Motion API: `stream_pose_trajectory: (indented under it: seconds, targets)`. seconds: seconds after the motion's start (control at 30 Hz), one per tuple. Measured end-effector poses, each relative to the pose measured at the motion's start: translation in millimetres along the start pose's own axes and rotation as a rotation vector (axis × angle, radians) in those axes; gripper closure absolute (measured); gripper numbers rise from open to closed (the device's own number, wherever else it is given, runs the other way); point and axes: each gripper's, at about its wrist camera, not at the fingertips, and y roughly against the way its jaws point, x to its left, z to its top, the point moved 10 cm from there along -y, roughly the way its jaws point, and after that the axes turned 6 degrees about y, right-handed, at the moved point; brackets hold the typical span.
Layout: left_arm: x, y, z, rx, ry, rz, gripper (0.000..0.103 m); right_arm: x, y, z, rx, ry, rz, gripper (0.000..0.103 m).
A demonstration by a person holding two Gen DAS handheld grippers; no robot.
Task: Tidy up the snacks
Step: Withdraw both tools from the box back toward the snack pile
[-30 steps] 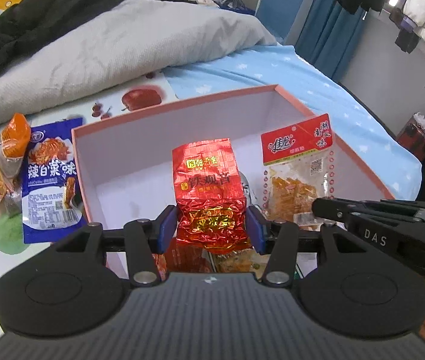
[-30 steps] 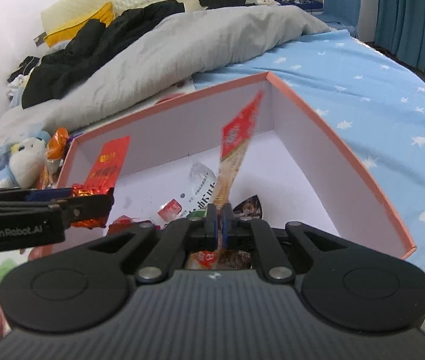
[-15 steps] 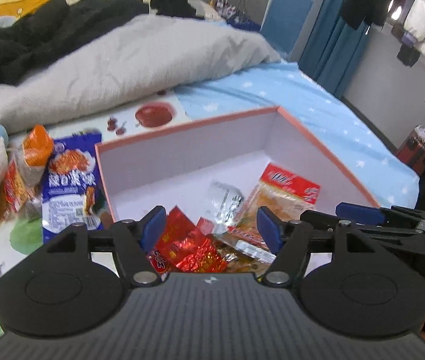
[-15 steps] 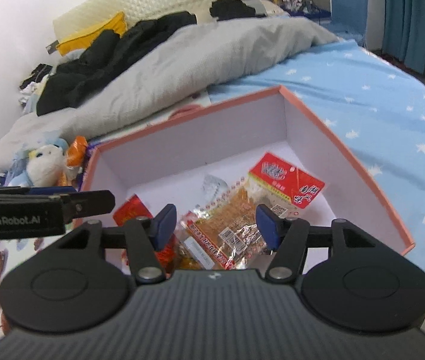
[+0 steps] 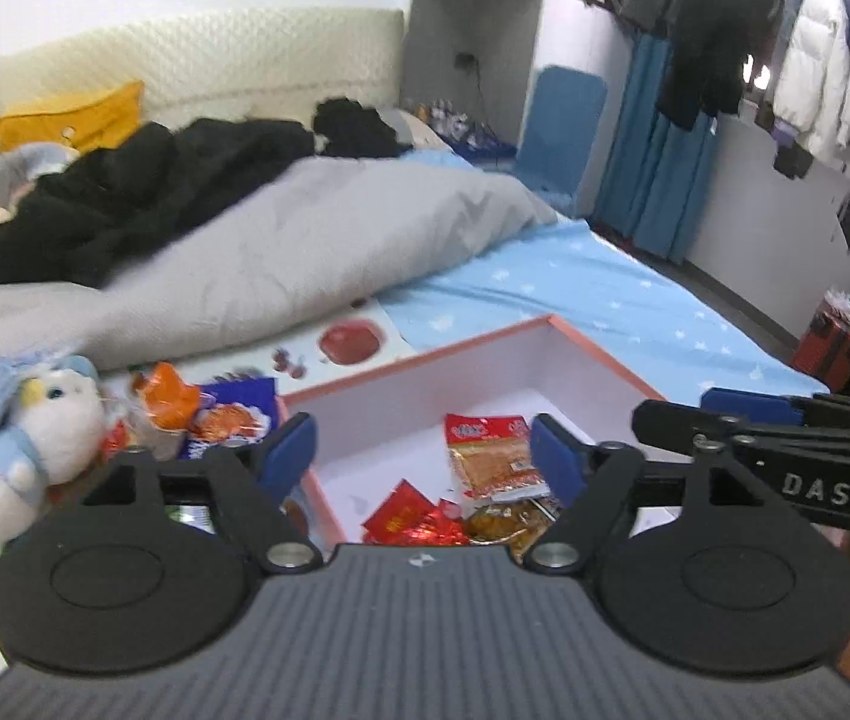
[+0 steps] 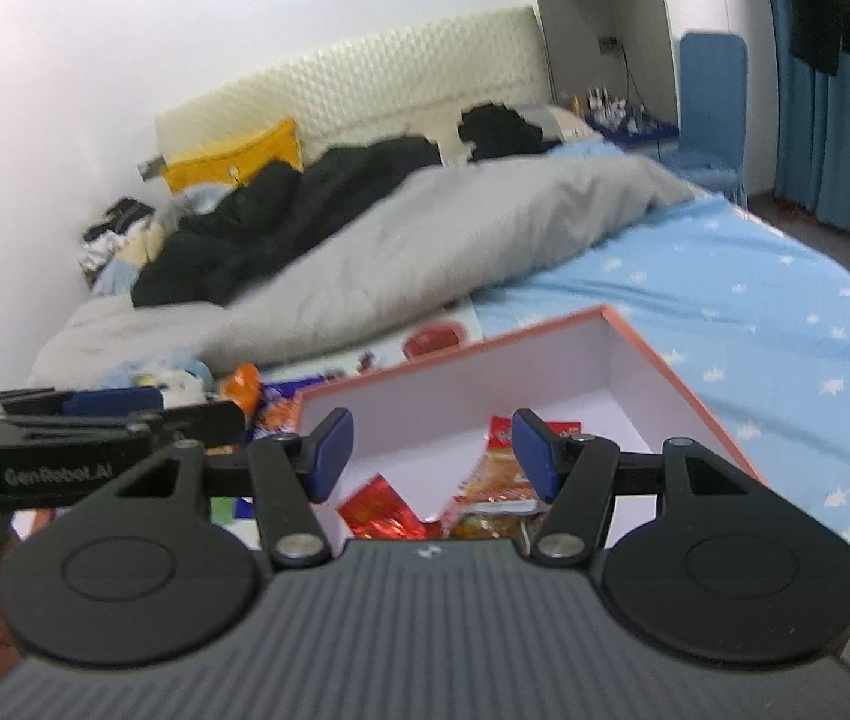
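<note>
On the bed's left side a penguin plush [image 5: 35, 450] sits beside an orange snack bag [image 5: 164, 399] and a blue snack packet [image 5: 233, 414], all outside the box. The left claw [image 5: 422, 459] hangs with fingers apart, gripping nothing, above the pink-rimmed box [image 5: 598, 351] — inside lie a red foil tea packet [image 5: 407, 516] and a clear red-topped snack bag [image 5: 490, 456]. The right claw [image 6: 433, 450] is likewise spread and empty over the same box.
</note>
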Motion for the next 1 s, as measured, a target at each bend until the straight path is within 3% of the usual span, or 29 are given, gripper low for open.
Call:
stream_pose_trajectory:
  seconds: [0.13, 0.27, 0.5, 0.83, 1.0]
  targets:
    - [8.5, 37.6, 2.6, -0.057, -0.002, 0.017, 0.005, 19.3, 22.7, 2.9, -0.032, 0.020, 0.011, 0.042]
    - [17.4, 72.8, -1.3, -0.098, 0.015, 0.019, 0.000, 39.5, 39.6, 2.2, -0.054, 0.039, 0.032, 0.042]
    - [46.5, 120.2, -19.6, -0.126, 0.067, 0.056, 0.000, 68.3, 52.0, -14.9, -0.054, 0.054, 0.050, 0.041]
    - [104.1, 152.7, -70.9, -0.090, 0.201, 0.099, 0.000, 118.5, 61.7, -43.5, -0.056, 0.094, 0.110, 0.041]
    - [128.4, 164.4, -94.7, -0.079, 0.219, 0.140, 0.000, 134.0, 56.2, -70.8, -0.043, 0.156, 0.075, 0.041]
